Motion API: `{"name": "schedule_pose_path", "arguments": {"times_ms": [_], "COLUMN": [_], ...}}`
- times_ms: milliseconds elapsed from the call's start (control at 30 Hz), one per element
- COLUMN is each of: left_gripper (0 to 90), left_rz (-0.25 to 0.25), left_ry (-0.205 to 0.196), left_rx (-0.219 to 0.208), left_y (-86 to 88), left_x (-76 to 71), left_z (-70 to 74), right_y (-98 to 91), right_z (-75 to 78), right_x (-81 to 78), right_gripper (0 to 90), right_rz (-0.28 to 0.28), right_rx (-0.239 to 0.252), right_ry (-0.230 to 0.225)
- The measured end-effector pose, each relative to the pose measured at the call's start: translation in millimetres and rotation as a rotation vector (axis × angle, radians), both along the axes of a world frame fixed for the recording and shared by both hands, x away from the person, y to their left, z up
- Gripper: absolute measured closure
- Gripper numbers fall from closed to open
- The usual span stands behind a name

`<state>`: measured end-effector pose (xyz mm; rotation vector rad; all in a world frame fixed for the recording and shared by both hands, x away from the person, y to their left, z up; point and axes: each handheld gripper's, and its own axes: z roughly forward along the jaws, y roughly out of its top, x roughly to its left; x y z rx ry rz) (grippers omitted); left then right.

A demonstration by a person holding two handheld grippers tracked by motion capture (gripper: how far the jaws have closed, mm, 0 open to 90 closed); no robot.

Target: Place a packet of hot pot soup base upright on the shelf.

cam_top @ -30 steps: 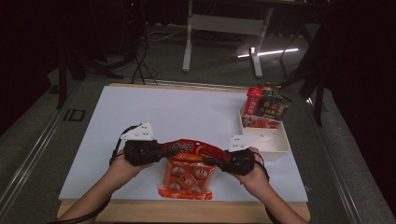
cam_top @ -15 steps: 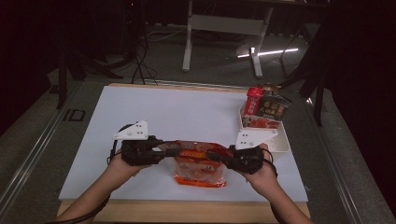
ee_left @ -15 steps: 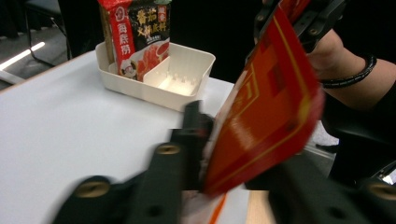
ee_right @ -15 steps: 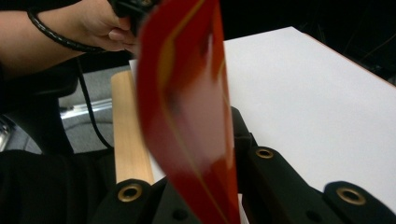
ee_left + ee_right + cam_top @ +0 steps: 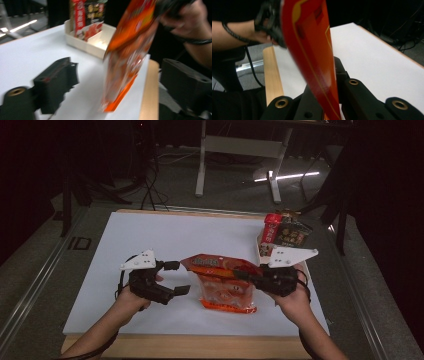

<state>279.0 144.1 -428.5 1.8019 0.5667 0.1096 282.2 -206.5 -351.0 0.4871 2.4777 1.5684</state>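
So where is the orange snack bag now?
In the high view the orange snack bag hangs near the table's front edge, pinched by the right gripper, right of the open left gripper.

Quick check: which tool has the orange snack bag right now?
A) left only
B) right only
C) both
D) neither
B: the right tool is clamped on the orange snack bag, while the left tool has just opened and stands clear of it.
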Motion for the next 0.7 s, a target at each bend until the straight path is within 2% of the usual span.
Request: {"name": "schedule_pose_path", "arguments": {"times_ms": [167, 333, 400, 467, 500, 700], "left_gripper": [0.6, 0.6, 0.6, 0.7, 0.7, 0.7], "left_rz": [0.008, 0.026, 0.043, 0.061, 0.069, 0.091], "left_ry": [0.011, 0.018, 0.008, -0.017, -0.017, 0.012], "left_rx": [0.027, 0.023, 0.026, 0.031, 0.028, 0.028], "left_y": [0.4, 4.4, 7.9, 10.6, 12.0, 21.3], "left_x": [-1.4, -2.3, -3.9, -5.9, -6.6, -10.6], "left_z": [-11.0, -18.0, -24.7, -28.6, -30.6, -42.5], "right_y": [-13.1, -24.4, -35.7, -42.3, -45.6, -68.8], "right_z": [16.5, 29.1, 38.8, 44.7, 47.5, 61.2], "right_x": [3.4, 5.5, 8.8, 10.1, 10.7, 18.2], "right_gripper": [90.0, 90.0, 90.0, 90.0, 90.0, 90.0], "right_rz": [-0.039, -0.075, -0.112, -0.135, -0.144, -0.22], "right_rx": [0.042, 0.068, 0.092, 0.098, 0.102, 0.12], "right_ry": [-0.013, -0.03, -0.039, -0.055, -0.059, -0.084]}}
